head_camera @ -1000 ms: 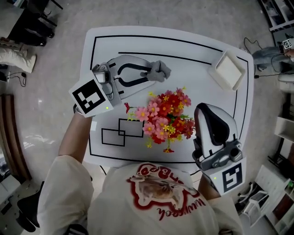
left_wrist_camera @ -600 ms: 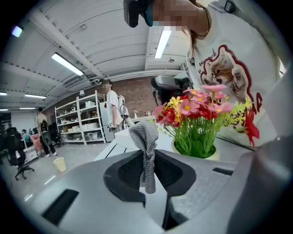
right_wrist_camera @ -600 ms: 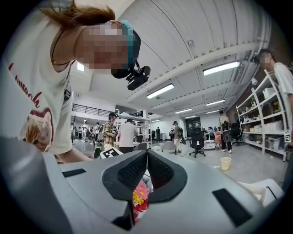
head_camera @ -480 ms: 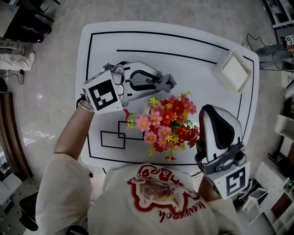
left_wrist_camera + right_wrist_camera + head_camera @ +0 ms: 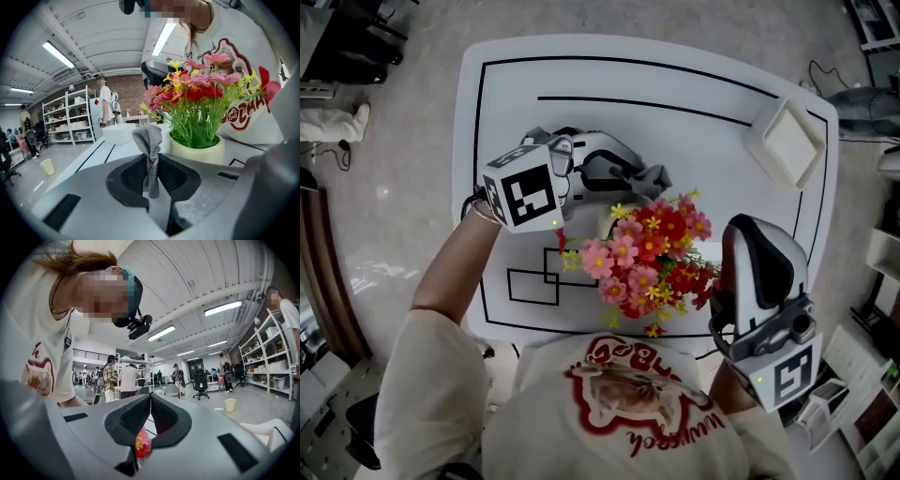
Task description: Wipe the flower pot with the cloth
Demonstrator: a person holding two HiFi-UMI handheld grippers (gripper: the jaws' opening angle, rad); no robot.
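Flower pot (image 5: 197,147): a round, pale yellow pot is stood upright on the white table (image 5: 694,84), near the edge by the person.
In the pot: a bunch of red, pink and yellow flowers (image 5: 652,258) on green stems is held in it. From above, the pot is almost all hidden under them.
Left gripper (image 5: 649,178): its jaws are closed tight on the cloth (image 5: 149,150).
Cloth: it is grey and knitted, and a crumpled end is stuck up past the jaw tips.
Cloth and pot: the cloth is held just beside the pot's rim — whether the two touch cannot be told.
Right gripper (image 5: 750,234): its jaws are pressed together and nothing is pinched between them. It is held next to the flowers, on the other side from the cloth.
Dish (image 5: 789,141): a white square dish is set at the far right corner of the table — well apart from the pot.
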